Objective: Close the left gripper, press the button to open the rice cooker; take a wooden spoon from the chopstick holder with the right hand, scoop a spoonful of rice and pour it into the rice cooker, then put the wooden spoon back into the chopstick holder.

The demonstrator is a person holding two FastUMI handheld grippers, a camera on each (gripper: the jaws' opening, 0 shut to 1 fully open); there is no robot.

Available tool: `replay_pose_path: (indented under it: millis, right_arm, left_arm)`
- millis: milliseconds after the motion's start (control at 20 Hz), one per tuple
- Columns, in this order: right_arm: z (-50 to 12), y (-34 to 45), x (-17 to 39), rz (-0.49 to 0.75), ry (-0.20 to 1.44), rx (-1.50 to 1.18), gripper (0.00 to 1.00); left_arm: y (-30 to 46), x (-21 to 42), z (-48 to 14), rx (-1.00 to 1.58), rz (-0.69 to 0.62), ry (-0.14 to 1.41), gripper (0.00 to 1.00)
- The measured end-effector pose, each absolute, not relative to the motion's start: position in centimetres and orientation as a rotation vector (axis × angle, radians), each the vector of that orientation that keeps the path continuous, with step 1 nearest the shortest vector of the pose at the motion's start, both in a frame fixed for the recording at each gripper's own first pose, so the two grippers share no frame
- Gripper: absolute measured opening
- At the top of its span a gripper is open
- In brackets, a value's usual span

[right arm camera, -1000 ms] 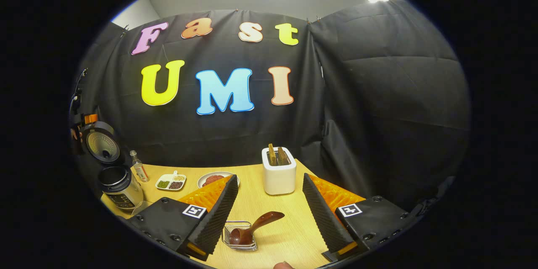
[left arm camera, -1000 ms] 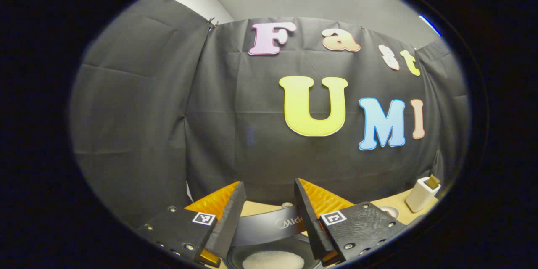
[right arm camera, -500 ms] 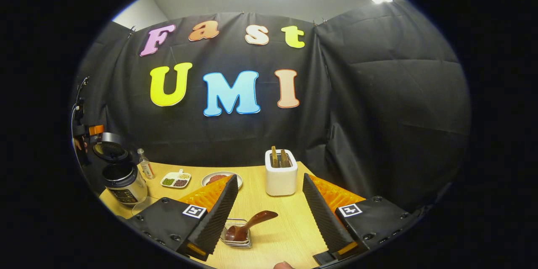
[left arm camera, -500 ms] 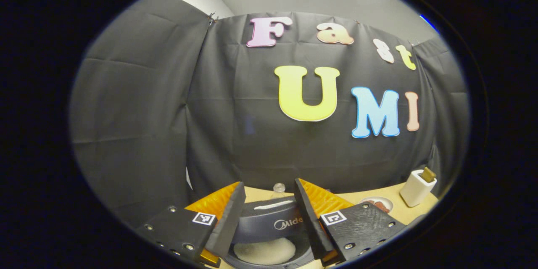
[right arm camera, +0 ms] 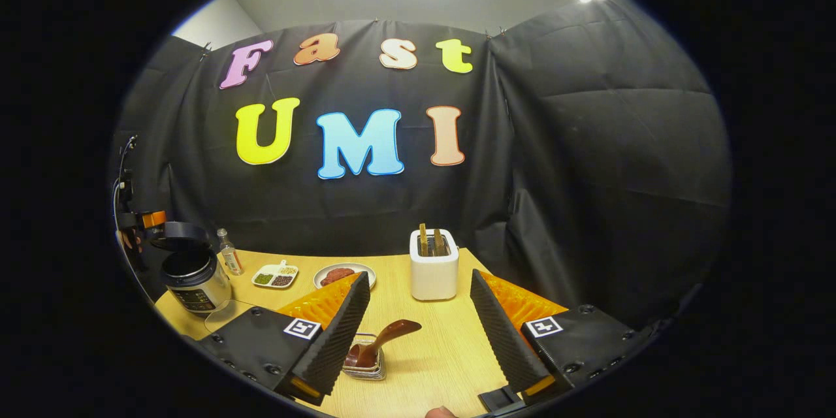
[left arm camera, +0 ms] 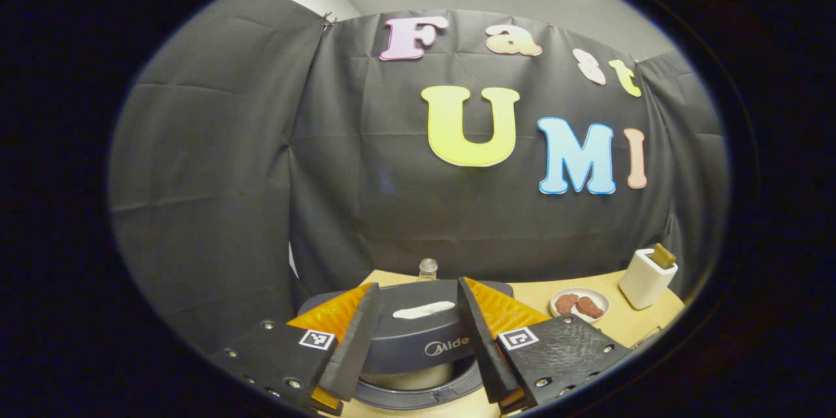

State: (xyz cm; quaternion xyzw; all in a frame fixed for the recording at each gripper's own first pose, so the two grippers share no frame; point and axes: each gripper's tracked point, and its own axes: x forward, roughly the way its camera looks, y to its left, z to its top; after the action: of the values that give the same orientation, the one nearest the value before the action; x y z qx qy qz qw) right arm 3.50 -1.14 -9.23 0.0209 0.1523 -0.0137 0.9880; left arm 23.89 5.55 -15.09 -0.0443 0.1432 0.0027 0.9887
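Observation:
My left gripper (left arm camera: 418, 287) is open and hangs just over the rice cooker's dark lid (left arm camera: 418, 330), which lies tilted low over the pot rim (left arm camera: 418, 398). In the right gripper view the rice cooker (right arm camera: 194, 277) stands at the table's far left with its lid (right arm camera: 179, 234) partly lowered. The left gripper (right arm camera: 140, 219) and a hand are behind it. My right gripper (right arm camera: 419, 277) is open above the table. A wooden spoon (right arm camera: 385, 336) leans bowl-down in the small clear holder (right arm camera: 366, 369), slightly left of the gap between its fingers.
A white toaster (right arm camera: 432, 268) stands at the back of the wooden table (right arm camera: 444, 353). A plate of reddish food (right arm camera: 343, 273), a small divided dish of beans (right arm camera: 277, 274) and a little bottle (right arm camera: 228, 253) sit left of it. A clear round dish (right arm camera: 222, 317) lies before the cooker.
The cooker's lid has swung down from nearly upright to low over the pot, covering the rice seen inside. The right gripper has shifted slightly; the spoon stays in its holder.

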Motion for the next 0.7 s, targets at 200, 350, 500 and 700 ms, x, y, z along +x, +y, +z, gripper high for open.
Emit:
replay_pose_path:
  millis: [200,350,500,700]
  right_arm:
    - [-9.1,-1.1,3.3,-0.021,0.304,0.042,0.98]
    - [-9.0,-1.2,3.4,-0.019,0.305,0.043,0.98]
    - [-9.0,-1.1,3.3,-0.017,0.306,0.042,0.98]
    - [-9.2,-1.1,3.3,-0.017,0.311,0.040,0.98]
  left_arm:
    - [5.0,22.9,-16.7,-0.086,0.000,0.303,0.76]
    - [4.6,21.9,-17.7,-0.085,-0.003,0.318,0.77]
    - [4.2,21.3,-18.9,-0.084,-0.005,0.339,0.76]
    - [3.9,20.8,-20.5,-0.082,-0.007,0.357,0.75]
